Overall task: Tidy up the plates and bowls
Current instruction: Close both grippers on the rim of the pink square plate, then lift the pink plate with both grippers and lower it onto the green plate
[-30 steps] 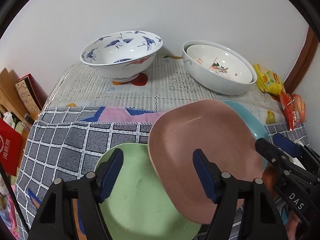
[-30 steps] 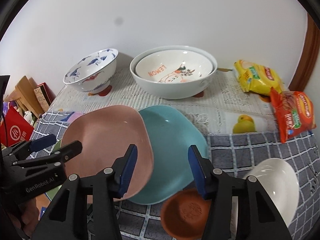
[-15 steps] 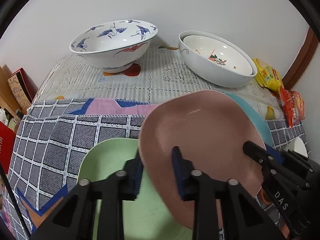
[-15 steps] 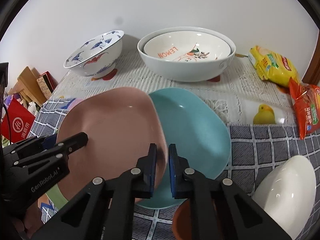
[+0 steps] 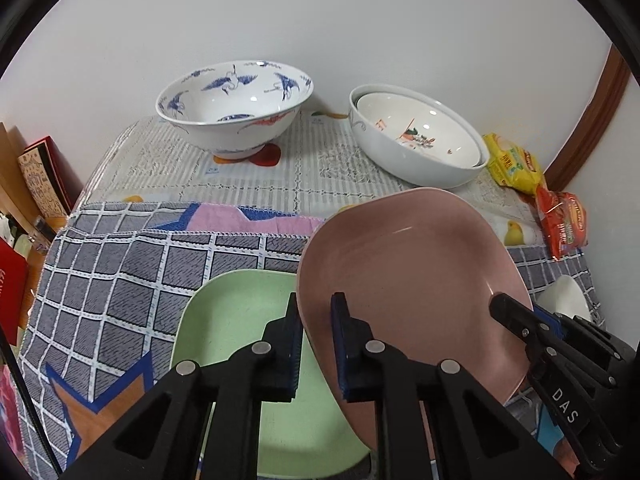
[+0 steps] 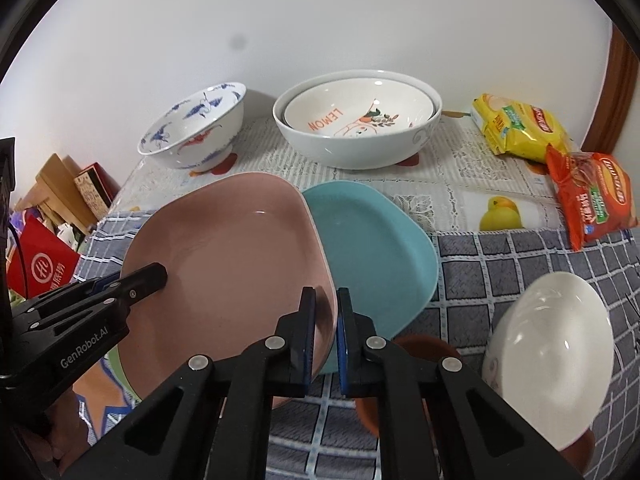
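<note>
Both grippers are pinched on the pink plate (image 6: 228, 256): left gripper (image 5: 316, 344) clamps its left rim, right gripper (image 6: 326, 332) its right rim, jaws nearly closed on the edge. The plate hangs tilted between 2 others, the green plate (image 5: 232, 320) under its left side and the blue plate (image 6: 376, 248) at its right. The risk: 2 thin rim grips on a smooth plate, so uneven pull could twist it loose onto those below. Farther back sit the crane bowl (image 5: 236, 108) and the nested white bowls (image 6: 360, 128).
</note>
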The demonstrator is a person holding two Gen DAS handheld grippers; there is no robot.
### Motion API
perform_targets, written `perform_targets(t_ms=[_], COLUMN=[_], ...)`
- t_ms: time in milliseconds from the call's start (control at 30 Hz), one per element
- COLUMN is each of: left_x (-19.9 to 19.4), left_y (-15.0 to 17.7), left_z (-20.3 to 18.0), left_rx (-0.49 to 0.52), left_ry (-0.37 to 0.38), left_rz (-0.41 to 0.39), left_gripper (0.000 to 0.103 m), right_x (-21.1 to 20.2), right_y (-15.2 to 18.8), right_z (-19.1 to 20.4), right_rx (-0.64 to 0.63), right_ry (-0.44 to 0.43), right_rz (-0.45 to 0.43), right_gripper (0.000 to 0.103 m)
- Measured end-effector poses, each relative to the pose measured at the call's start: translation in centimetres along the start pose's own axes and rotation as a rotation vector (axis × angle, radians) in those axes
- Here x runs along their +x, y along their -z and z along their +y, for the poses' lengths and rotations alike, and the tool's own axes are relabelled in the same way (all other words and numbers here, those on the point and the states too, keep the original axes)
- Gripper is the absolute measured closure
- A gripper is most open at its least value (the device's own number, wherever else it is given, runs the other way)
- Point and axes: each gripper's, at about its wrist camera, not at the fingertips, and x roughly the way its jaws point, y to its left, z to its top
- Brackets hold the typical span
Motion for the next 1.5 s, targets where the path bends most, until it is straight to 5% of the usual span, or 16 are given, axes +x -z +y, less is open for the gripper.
perform_targets(t_ms=[867, 1500], left_x=[-7.7, -8.4], left_y=[2.0, 4.9], left_z=[-0.6, 3.7], left_rx=[0.047, -0.018], left_ry=[0.042, -0.015], left_rz=[-0.079, -0.047], left_gripper=[0.090, 0.090], right_x=[-8.8, -8.4], right_y=[2.6, 4.8], right_z=[1.5, 5.6], right_rx=[0.072, 0.035], right_ry=[0.015, -0.035], right_rz=[-0.086, -0.048], right_gripper=[0.094, 0.094])
